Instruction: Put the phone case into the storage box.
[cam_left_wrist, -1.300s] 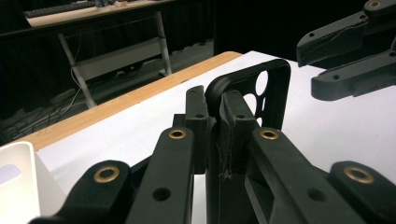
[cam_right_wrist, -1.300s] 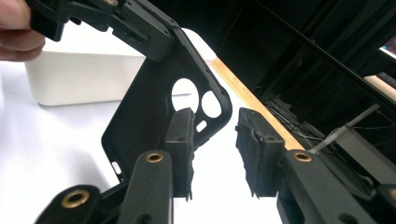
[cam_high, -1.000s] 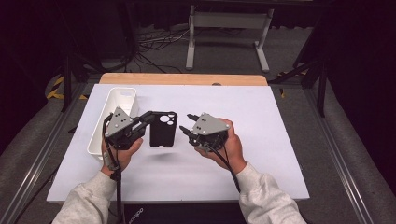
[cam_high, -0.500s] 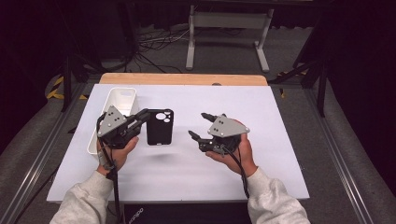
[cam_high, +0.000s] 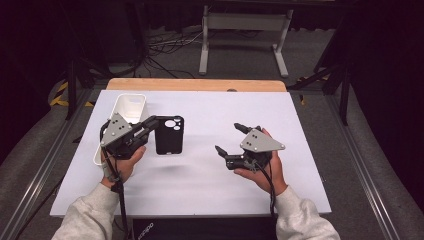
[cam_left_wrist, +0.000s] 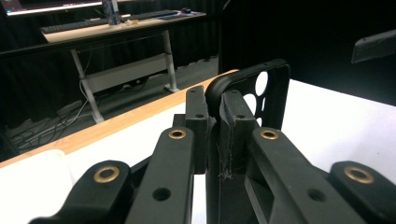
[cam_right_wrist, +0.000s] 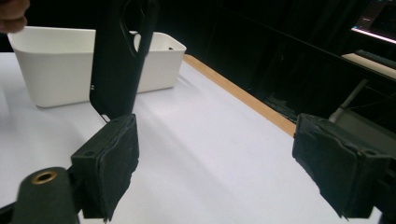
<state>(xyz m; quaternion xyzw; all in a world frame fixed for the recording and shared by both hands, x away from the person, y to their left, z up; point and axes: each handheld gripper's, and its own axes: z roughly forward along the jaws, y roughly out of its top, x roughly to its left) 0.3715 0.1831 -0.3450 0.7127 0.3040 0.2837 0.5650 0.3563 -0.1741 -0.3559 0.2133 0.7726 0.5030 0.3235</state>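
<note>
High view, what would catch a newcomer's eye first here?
The black plastic phone case held up over the white table, its edge clamped in the left gripper. To its right, the right gripper has just been opening, with nothing between its jaws. A white rectangular bin sits far left.

White table top (cam_high: 310, 150) with a wooden strip (cam_high: 197, 84) along the far edge. Grey carpet floor (cam_high: 310, 55) beyond, loose cables (cam_high: 165, 47) on it. White metal desk frame (cam_high: 240, 25) behind. Black curtains (cam_left_wrist: 303, 32) all round, room dim.
</note>
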